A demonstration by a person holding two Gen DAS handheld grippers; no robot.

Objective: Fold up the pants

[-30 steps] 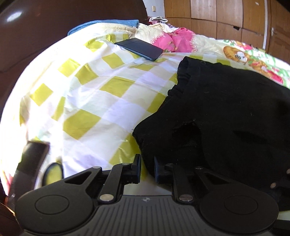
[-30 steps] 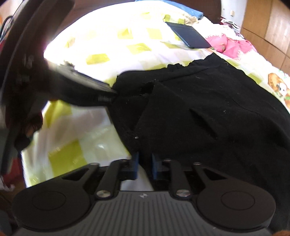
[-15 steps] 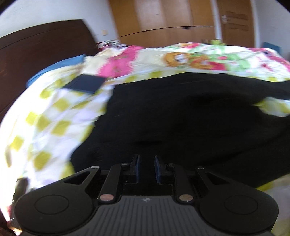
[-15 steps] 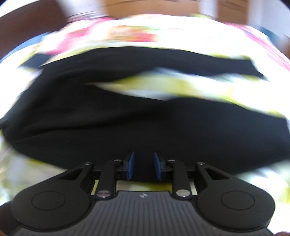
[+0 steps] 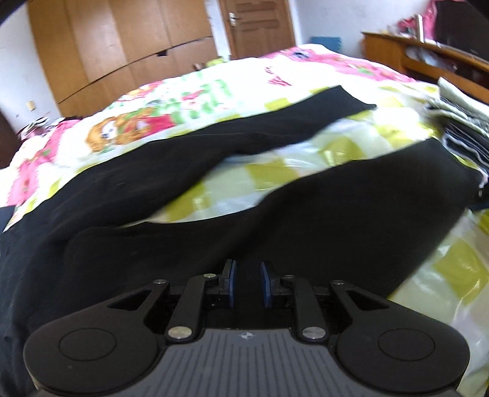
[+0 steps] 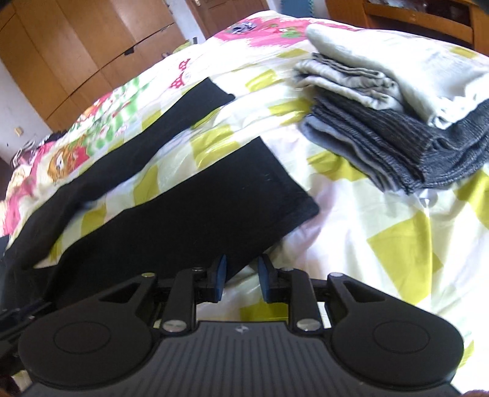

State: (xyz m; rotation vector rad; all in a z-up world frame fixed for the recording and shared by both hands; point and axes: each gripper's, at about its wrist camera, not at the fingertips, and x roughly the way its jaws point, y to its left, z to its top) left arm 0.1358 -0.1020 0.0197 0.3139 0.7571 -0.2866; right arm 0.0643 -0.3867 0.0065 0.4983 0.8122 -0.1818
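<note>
Black pants (image 5: 336,213) lie spread on the checked bed sheet (image 5: 275,171), their two legs apart in a V. My left gripper (image 5: 247,284) hovers over the upper part of the near leg, its blue pads a little apart with only flat cloth showing beneath them. In the right wrist view the near leg (image 6: 198,213) ends in a hem (image 6: 293,195). My right gripper (image 6: 241,279) stands at that leg's lower edge near the hem, slightly open, with the cloth's edge showing in the gap and no pad pressing on it. The far leg (image 6: 183,113) runs off to the back.
A stack of folded grey and pale clothes (image 6: 397,122) sits on the bed just right of the hems, also at the right edge as a stack (image 5: 464,134). Wooden wardrobes (image 5: 122,45), a door (image 5: 256,27) and a wooden shelf (image 5: 428,61) stand beyond the bed.
Both grippers swept from the waist end by the dark headboard along the pants toward the legs. The dark flat device on the sheet left view; the folded stack came in. The pants stayed flat.
</note>
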